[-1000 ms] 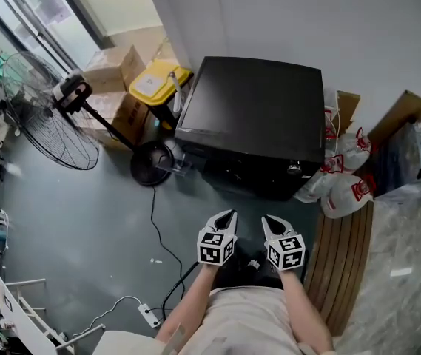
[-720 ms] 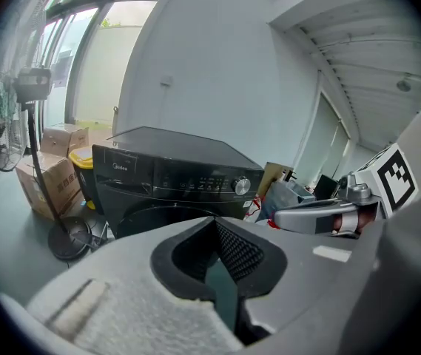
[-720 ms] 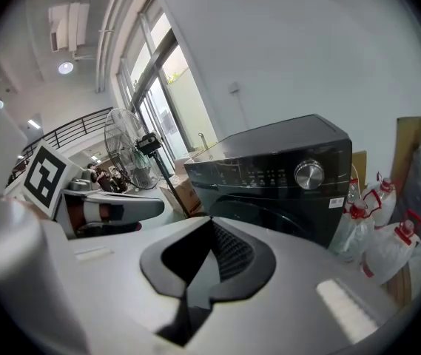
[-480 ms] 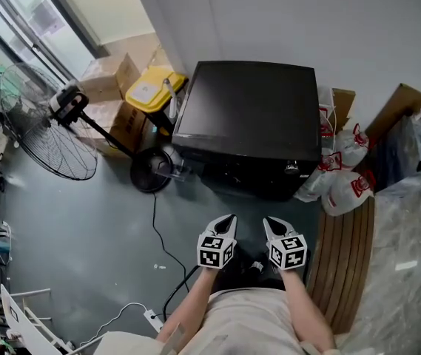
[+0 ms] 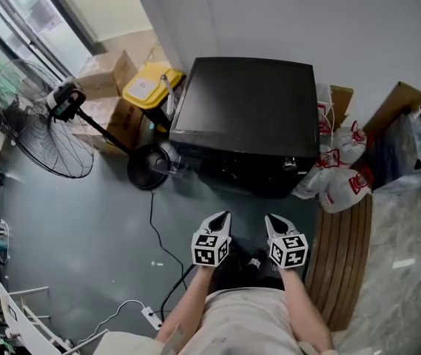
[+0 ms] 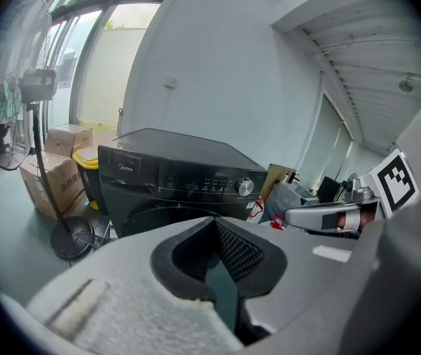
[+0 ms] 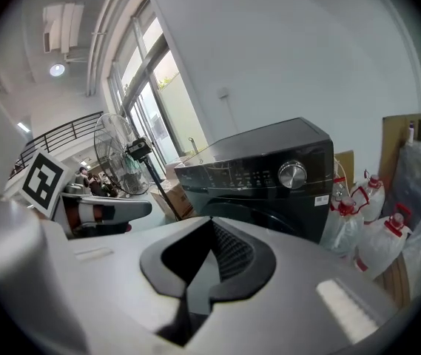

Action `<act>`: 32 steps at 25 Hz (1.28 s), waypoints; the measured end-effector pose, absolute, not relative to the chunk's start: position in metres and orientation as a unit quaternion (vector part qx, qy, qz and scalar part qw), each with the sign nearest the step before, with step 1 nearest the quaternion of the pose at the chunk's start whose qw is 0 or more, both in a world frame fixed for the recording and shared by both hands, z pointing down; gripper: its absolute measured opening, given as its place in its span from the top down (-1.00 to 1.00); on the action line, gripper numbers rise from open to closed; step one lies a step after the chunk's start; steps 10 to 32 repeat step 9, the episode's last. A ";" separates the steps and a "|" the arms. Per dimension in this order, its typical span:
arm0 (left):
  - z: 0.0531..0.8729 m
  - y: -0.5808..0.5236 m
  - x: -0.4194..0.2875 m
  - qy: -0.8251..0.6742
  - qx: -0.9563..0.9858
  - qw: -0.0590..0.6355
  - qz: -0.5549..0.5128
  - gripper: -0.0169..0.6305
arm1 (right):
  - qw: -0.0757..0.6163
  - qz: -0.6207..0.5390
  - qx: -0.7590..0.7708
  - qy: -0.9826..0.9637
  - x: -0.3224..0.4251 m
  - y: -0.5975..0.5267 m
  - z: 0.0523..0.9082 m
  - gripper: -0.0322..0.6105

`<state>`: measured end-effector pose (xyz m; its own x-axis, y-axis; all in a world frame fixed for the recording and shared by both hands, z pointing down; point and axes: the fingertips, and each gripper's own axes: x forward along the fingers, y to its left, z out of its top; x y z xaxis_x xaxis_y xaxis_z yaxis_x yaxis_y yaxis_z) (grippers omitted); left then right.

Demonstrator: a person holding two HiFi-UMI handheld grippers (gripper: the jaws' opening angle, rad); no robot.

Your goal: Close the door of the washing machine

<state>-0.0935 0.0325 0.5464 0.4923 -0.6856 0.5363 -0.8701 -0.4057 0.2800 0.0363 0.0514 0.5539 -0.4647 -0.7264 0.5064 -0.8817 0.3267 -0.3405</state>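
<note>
The black front-loading washing machine [image 5: 243,117] stands against the white wall, its control panel and knob [image 7: 292,174] facing me. Its round door [image 6: 155,217] looks flush with the front; the jaws hide its lower part. My left gripper [image 5: 223,215] and right gripper [image 5: 271,219] hover side by side a short way in front of the machine, apart from it. Both point toward it. In the left gripper view my left gripper [image 6: 214,228] has its jaws pressed together on nothing. My right gripper [image 7: 211,226] is shut and empty too.
A standing fan [image 5: 36,120] with a round base [image 5: 149,166] is left of the machine, beside a yellow bin [image 5: 149,86] and cardboard boxes [image 5: 106,69]. White jugs [image 5: 343,183] crowd its right side. A slatted wooden board [image 5: 339,265] lies at my right. Cables [image 5: 155,235] cross the grey floor.
The head view has shifted slightly, so the machine sits a little higher and further left. Both grippers stay shut in much the same place before it.
</note>
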 end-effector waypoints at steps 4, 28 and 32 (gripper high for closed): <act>0.549 0.037 -0.094 -0.475 0.819 0.274 0.169 0.93 | 0.134 0.294 0.498 -0.805 0.035 0.057 0.556 0.89; 0.555 0.038 -0.084 -0.472 0.821 0.273 0.170 0.93 | 0.138 0.287 0.495 -0.809 0.039 0.058 0.559 0.89; 0.555 0.038 -0.084 -0.472 0.821 0.273 0.170 0.93 | 0.138 0.287 0.495 -0.809 0.039 0.058 0.559 0.89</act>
